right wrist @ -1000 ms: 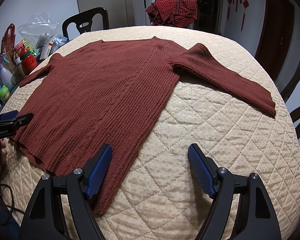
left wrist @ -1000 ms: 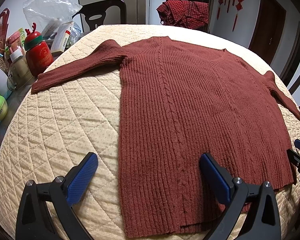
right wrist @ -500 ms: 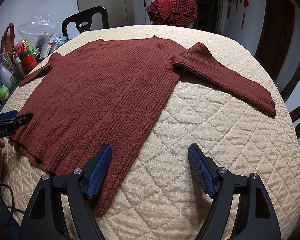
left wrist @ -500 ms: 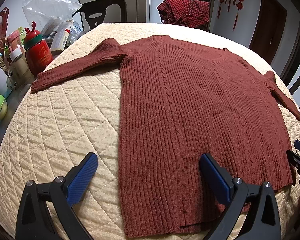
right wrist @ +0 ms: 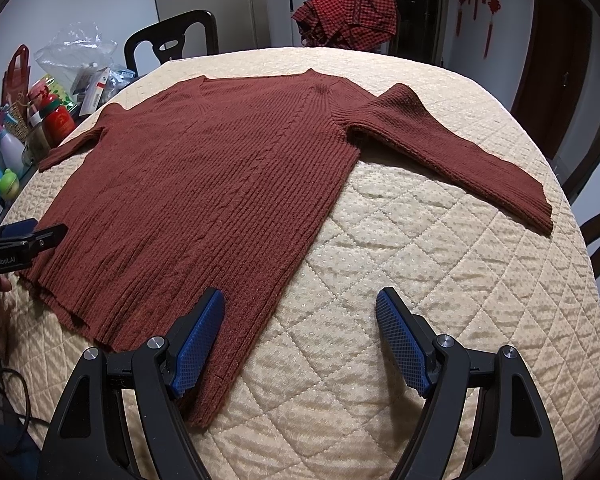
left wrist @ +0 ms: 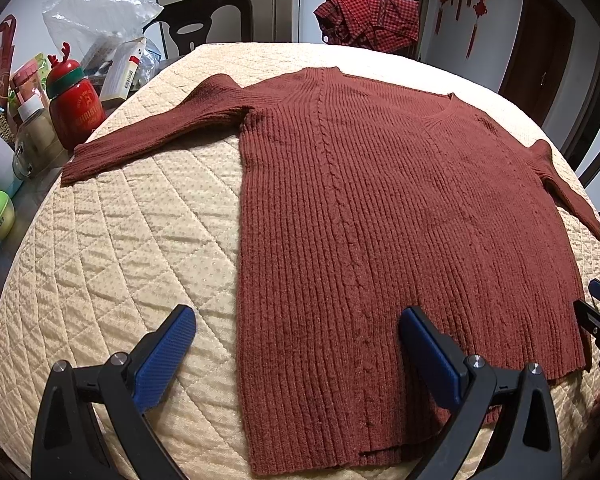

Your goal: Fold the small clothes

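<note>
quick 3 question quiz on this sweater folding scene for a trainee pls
1. True or false: the sweater lies spread flat on the quilt with both sleeves stretched out to the sides.
2. Multiple choice: the left tongs are A) shut on the hem, B) open, one finger over the sweater and one over the quilt, C) shut on a sleeve.
3. Fill in: draped over the chair behind the table is a red checked ____.

Key
1. True.
2. B; the right tongs stand open the same way at the other bottom corner.
3. Shirt.
</note>
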{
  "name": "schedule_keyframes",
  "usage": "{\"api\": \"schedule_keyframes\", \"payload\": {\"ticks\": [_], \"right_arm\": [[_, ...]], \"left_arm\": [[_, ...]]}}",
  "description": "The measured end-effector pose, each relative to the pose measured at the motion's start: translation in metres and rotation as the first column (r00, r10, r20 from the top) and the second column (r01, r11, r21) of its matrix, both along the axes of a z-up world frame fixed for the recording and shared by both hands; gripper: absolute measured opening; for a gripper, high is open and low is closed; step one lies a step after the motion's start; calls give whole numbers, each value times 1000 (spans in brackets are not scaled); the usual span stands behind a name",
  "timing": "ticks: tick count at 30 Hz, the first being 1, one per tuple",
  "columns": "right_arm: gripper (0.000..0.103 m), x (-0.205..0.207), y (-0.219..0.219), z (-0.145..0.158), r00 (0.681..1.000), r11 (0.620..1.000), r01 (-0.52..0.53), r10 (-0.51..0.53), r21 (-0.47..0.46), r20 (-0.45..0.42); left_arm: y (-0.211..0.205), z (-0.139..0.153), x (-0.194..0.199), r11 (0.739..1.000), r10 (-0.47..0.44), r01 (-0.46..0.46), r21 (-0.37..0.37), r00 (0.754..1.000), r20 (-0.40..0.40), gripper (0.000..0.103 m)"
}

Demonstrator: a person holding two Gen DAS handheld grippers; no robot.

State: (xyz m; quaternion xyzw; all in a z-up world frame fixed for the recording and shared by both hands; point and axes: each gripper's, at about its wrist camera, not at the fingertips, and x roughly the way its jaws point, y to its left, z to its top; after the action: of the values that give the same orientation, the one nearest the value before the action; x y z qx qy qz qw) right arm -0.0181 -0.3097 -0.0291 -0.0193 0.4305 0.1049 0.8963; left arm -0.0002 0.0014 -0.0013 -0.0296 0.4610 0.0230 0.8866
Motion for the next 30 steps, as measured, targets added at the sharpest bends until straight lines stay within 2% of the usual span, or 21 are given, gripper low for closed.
{"api": "schedule_keyframes", "payload": {"ticks": [30], "right_arm": [[78, 2, 2, 2, 1000, 1000, 0, 0, -8, -26]], "left_arm": [[0, 1, 1, 1000, -9, 9, 3, 1000, -9, 103]]}}
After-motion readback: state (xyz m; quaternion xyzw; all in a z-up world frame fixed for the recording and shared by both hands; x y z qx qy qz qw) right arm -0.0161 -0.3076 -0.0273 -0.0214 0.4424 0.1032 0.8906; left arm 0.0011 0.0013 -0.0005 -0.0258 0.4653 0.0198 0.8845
